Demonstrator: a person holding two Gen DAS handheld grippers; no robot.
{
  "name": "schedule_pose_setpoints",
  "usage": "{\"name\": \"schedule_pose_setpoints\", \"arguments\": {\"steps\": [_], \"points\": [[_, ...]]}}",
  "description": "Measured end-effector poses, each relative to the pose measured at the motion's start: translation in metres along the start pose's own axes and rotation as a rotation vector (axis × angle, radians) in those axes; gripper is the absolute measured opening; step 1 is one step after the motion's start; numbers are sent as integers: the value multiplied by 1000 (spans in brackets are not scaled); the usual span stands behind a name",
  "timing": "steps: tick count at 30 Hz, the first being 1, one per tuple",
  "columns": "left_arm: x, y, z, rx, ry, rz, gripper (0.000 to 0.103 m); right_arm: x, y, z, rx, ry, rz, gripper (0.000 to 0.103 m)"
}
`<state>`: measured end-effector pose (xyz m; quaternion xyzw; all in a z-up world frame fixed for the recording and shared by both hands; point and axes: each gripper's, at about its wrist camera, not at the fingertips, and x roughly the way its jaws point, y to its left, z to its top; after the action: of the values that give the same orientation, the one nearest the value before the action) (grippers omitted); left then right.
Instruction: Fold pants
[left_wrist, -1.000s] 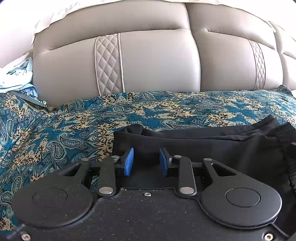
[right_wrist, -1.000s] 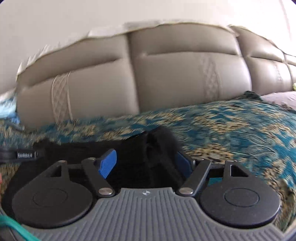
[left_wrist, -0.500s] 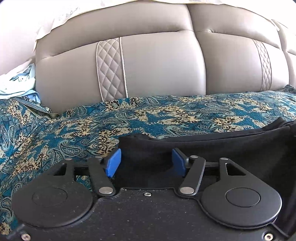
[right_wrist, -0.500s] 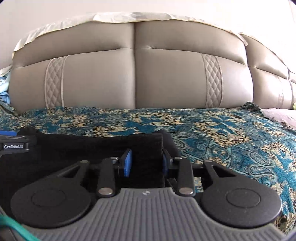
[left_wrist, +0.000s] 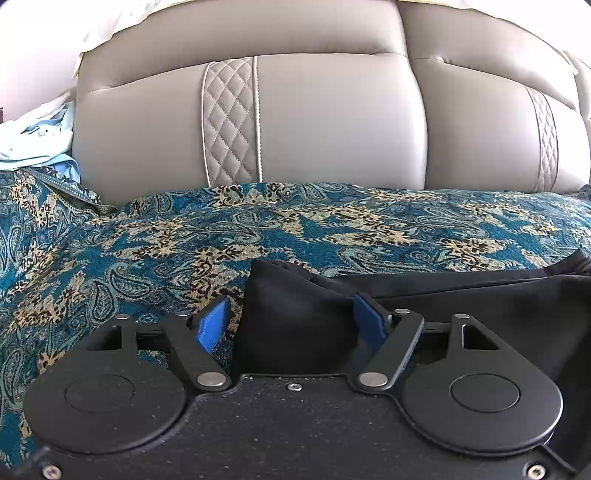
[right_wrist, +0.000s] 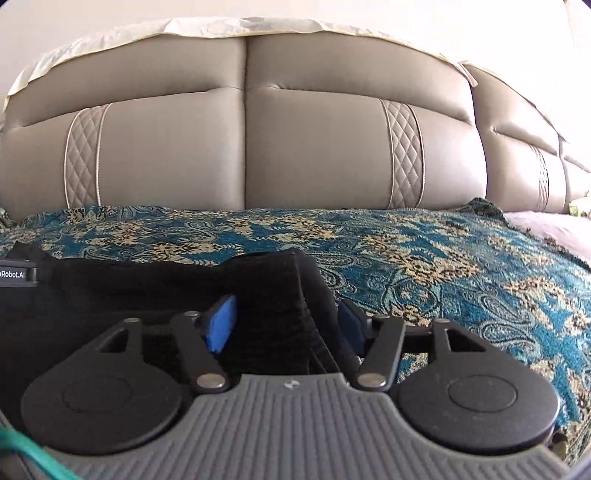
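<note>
Black pants (left_wrist: 461, 295) lie folded on a blue paisley bedspread (left_wrist: 332, 225). My left gripper (left_wrist: 290, 321) is open, its blue pads either side of the pants' left corner, which sits between them. In the right wrist view the pants (right_wrist: 166, 288) stretch left, and my right gripper (right_wrist: 286, 323) is open around their right end, where the ribbed waistband edge (right_wrist: 295, 295) stands up between the pads. The left gripper's body (right_wrist: 16, 273) shows at the left edge there.
A grey padded headboard (right_wrist: 243, 147) rises behind the bed. Light blue and white cloth (left_wrist: 33, 136) is piled at the far left. The bedspread (right_wrist: 461, 266) extends to the right, ending near a pale mattress edge (right_wrist: 546, 229).
Both grippers have opened: the left opened steadily over the second, the right was narrow half a second ago and is now wide. The pants corners rest loose between the pads.
</note>
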<state>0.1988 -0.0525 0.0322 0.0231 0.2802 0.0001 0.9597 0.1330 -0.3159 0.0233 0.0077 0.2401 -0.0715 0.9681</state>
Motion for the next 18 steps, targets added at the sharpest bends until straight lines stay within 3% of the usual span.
{"name": "schedule_pose_setpoints", "arguments": {"steps": [5,7,12,18], "points": [[-8,3,0,-1,9,3,74,4,-9,-2,72,13,20,79],[-21,3,-3,21,1,-7,80,4,-11,-3,86,15,23,80],[-53,7,-28,65,22,-43,80,4,-12,-4,97,13,21,83],[-95,17,-65,35,49,-64,81,5,-14,-3,105,37,33,89]]}}
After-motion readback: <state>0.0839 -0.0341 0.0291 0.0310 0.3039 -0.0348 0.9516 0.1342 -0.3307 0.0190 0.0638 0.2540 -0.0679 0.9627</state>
